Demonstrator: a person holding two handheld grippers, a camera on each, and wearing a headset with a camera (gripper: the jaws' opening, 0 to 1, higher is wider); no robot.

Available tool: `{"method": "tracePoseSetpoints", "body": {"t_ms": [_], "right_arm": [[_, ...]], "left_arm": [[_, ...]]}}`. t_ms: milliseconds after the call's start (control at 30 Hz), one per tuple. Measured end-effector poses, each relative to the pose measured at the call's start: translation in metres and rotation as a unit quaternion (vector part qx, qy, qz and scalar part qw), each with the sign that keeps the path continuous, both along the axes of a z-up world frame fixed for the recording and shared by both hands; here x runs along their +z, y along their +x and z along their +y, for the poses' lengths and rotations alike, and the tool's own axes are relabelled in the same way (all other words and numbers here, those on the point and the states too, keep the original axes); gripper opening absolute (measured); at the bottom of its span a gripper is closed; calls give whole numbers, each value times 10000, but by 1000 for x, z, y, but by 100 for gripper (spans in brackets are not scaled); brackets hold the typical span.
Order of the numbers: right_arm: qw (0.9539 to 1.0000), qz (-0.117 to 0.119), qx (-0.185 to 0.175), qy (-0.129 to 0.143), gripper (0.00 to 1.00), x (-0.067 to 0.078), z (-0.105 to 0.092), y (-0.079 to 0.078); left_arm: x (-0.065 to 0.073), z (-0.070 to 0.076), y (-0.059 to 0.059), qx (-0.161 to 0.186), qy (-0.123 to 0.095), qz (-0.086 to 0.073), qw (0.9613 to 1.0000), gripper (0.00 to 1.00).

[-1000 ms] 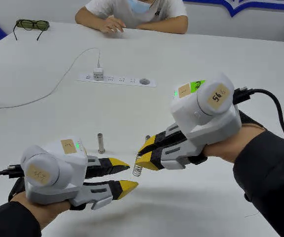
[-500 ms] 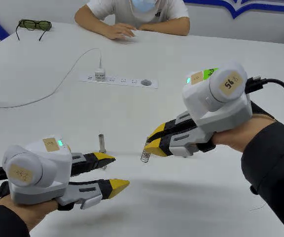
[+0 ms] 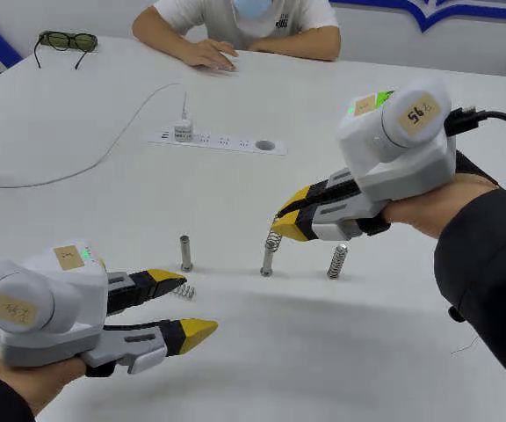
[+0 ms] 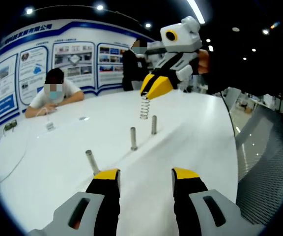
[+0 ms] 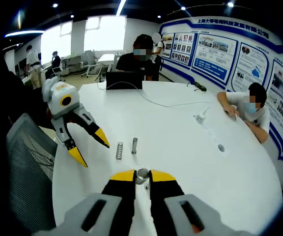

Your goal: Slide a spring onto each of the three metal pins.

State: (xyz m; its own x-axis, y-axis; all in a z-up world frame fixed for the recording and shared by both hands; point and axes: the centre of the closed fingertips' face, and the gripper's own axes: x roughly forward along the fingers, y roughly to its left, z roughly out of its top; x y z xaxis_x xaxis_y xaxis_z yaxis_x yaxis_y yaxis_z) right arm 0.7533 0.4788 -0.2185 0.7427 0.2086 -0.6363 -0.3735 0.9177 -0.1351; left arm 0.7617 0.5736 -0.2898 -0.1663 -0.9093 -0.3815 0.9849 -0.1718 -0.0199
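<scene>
Nearest in the head view, the left gripper (image 3: pixel 181 303) sits low over the table (image 3: pixel 393 352), a chunky grey-white plastic body on black fingers with yellow wedge tips, and its jaws stand wide apart with nothing between them. Just beside its upper tip lies a loose spring (image 3: pixel 184 291), a small coil of bright wire flat on its side.

Beyond it come three slim steel pins standing upright in a row. The left pin (image 3: pixel 185 253) is bare and smooth. The middle pin (image 3: pixel 267 261) is bare on its shaft too. The right gripper (image 3: pixel 281 227) reaches in from the right, clamped tight on the top of the held spring (image 3: pixel 273 240), which hangs down with its lower end right at that pin's tip. Whether coil and pin touch cannot be told. The right pin (image 3: pixel 341 250) wears its fitted spring (image 3: pixel 336 262), coiled around it down to the base.

The tabletop is matte white, broad and curved at the edge. Farther back lies a flat white power strip (image 3: pixel 227 141) with a plug (image 3: pixel 183 132) and a thin pale cable (image 3: pixel 104 156). Dark-framed glasses (image 3: pixel 64 40) sit near the far rim, where a seated person (image 3: pixel 235 22) rests a hand (image 3: pixel 207 54). Behind, the right gripper view shows blue-and-white display boards (image 5: pixel 215 49) on the wall.
</scene>
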Motion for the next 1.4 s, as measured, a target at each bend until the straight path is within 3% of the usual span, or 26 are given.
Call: {"method": "tracePoseSetpoints", "body": {"t_ms": [267,633,1400], "right_arm": [[9998,53,-188,-71,11,-7,-15,9],[9995,226,-207,-60,11,-23,-17,18],[9986,489,-177,-130,11,-46,-16,20]], "left_arm": [[-1,3,0,51,20,32,10000,43],[-4,5,2,76,47,67,9999,43],[-9,8,7,111,84,93,9999,42]]}}
